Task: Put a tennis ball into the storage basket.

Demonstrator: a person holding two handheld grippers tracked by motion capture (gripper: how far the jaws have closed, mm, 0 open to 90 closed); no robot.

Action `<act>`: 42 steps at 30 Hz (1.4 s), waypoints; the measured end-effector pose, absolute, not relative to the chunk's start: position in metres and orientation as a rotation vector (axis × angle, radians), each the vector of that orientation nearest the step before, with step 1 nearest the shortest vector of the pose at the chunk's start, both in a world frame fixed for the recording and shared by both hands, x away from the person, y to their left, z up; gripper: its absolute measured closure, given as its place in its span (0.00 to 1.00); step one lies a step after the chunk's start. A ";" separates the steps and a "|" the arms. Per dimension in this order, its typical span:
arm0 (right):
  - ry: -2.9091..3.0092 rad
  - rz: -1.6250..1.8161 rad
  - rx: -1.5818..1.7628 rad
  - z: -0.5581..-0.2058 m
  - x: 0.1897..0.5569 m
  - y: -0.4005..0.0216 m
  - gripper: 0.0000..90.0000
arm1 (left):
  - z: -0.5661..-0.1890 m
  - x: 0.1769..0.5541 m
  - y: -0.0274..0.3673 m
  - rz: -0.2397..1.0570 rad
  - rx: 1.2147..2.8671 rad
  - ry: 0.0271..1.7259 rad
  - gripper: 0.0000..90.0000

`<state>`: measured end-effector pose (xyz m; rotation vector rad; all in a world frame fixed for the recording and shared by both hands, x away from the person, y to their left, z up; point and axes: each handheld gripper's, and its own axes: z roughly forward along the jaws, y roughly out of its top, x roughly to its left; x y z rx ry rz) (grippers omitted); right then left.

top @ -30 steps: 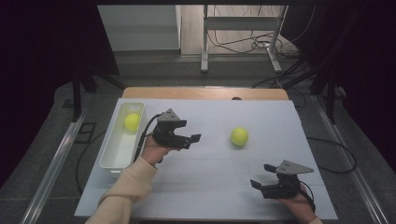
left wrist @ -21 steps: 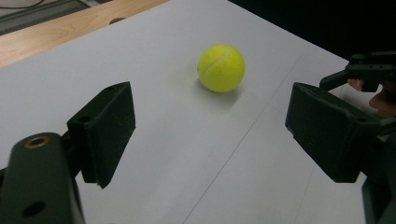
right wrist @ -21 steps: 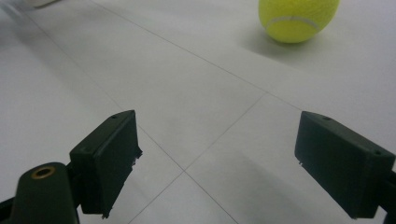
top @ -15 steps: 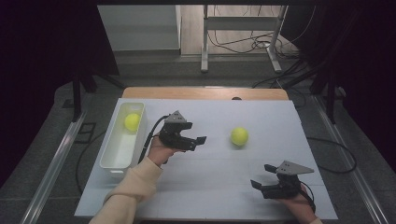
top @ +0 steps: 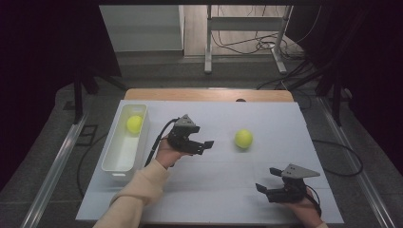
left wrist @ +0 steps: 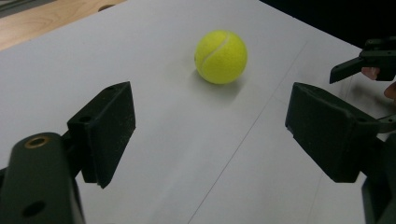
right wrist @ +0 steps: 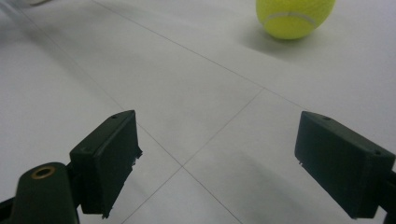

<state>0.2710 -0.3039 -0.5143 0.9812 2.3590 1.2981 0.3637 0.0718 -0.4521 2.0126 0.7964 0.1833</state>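
1. Two balls here: one already sits in the bin (top: pixel 124 151) at the left edge of the desk (top: pixel 214 190), the other ball (top: pixel 243 138) lies loose mid-desk, so my guess is the step in hand is grabbing that loose one.
2. The left hand-held gripper (top: pixel 202 145) hovers near the ball with jaws spread wide and empty. In the left gripper view the ball (left wrist: pixel 221 57) sits ahead and roughly centred between the jaws, so the line-up looks decent.
3. I'd go in low and straight, get both pads level with the ball's middle, then close. Too high and it probably squirts out.
4. It's round on a smooth desk, so don't nudge it with one jaw first or it may roll off.
5. The right hand-held gripper (top: pixel 271 189) rests near the front edge, also wide and empty, well apart from the ball. Leave it parked.
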 end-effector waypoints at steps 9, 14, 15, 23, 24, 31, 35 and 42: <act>2.360 1.294 0.978 -0.514 0.271 -0.304 0.16 | -0.461 0.370 0.062 0.163 2.034 0.809 0.19; 2.363 1.290 0.977 -0.514 0.271 -0.304 0.16 | -0.464 0.373 0.054 0.160 2.040 0.800 0.19; 2.362 1.295 0.976 -0.515 0.271 -0.304 0.16 | -0.465 0.374 0.053 0.158 2.041 0.795 0.19; 2.363 1.300 0.973 -0.514 0.271 -0.304 0.16 | -0.467 0.377 0.043 0.148 2.054 0.789 0.19; 2.364 1.300 0.974 -0.514 0.271 -0.304 0.16 | -0.468 0.377 0.042 0.147 2.056 0.790 0.19; 2.364 1.299 0.974 -0.514 0.271 -0.304 0.16 | -0.470 0.382 0.033 0.139 2.069 0.784 0.19; 2.363 1.296 0.975 -0.514 0.271 -0.305 0.16 | -0.473 0.384 0.028 0.134 2.078 0.781 0.19; 2.363 1.290 0.978 -0.514 0.271 -0.305 0.16 | -0.476 0.387 0.022 0.125 2.076 0.785 0.19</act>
